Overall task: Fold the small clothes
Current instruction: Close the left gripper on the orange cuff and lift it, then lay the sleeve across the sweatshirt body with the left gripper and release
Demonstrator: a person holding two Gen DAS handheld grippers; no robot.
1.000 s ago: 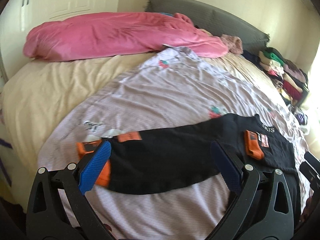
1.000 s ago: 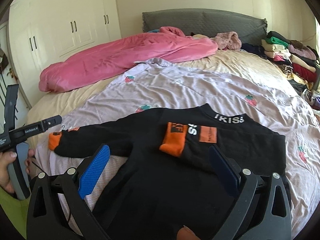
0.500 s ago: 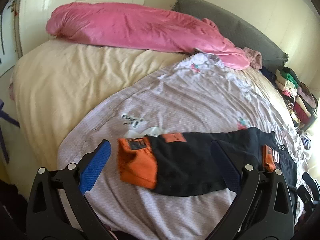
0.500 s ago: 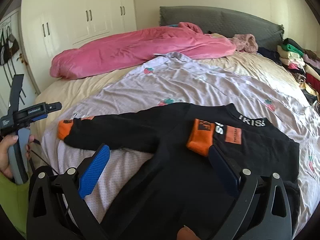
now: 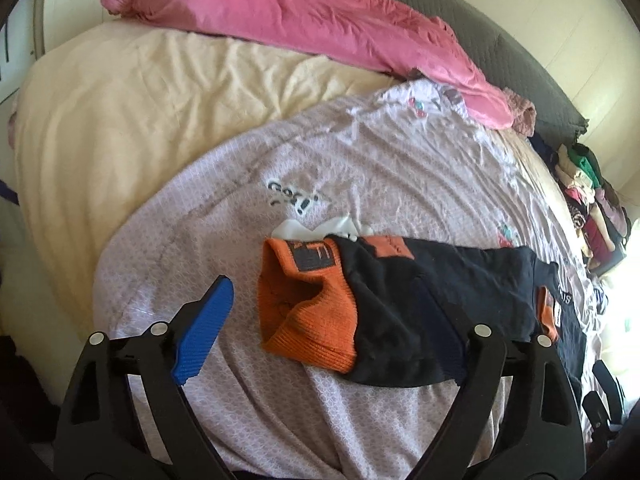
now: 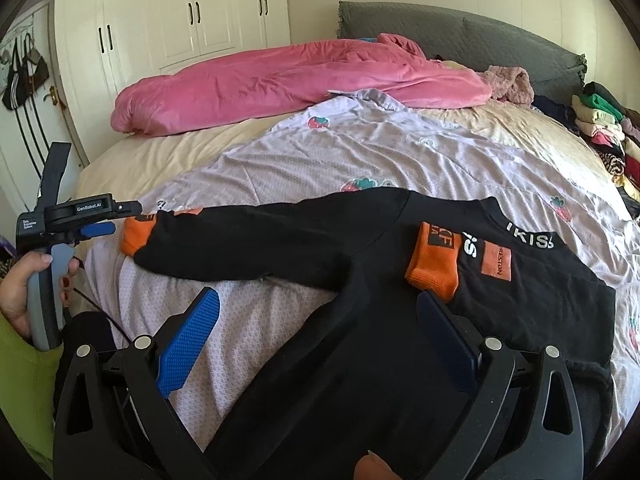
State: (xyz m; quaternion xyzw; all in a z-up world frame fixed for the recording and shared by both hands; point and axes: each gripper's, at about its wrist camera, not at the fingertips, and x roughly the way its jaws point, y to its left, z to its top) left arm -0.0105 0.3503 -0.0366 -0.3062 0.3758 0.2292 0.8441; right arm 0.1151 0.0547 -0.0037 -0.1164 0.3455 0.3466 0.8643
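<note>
A small black sweater (image 6: 360, 320) with orange cuffs lies flat on a lilac sheet (image 6: 360, 148). One sleeve is folded over the chest, its orange cuff (image 6: 434, 264) by the collar. The other sleeve stretches out left, ending in an orange cuff (image 5: 304, 308) that also shows in the right wrist view (image 6: 136, 234). My left gripper (image 5: 324, 332) is open, its jaws either side of that cuff and just short of it; it also shows in the right wrist view (image 6: 100, 220). My right gripper (image 6: 320, 340) is open over the sweater's body, holding nothing.
A pink duvet (image 6: 280, 80) lies across the far side of the bed, before a grey headboard (image 6: 460, 36). A pile of folded clothes (image 6: 604, 132) sits at the right edge. White wardrobes (image 6: 180, 20) stand behind, left. The cream bedspread (image 5: 140, 120) lies under the lilac sheet.
My left gripper has drawn back to the left along the outstretched sleeve, from over its black part to its orange cuff end. My right gripper has shifted slightly; the sweater has not moved.
</note>
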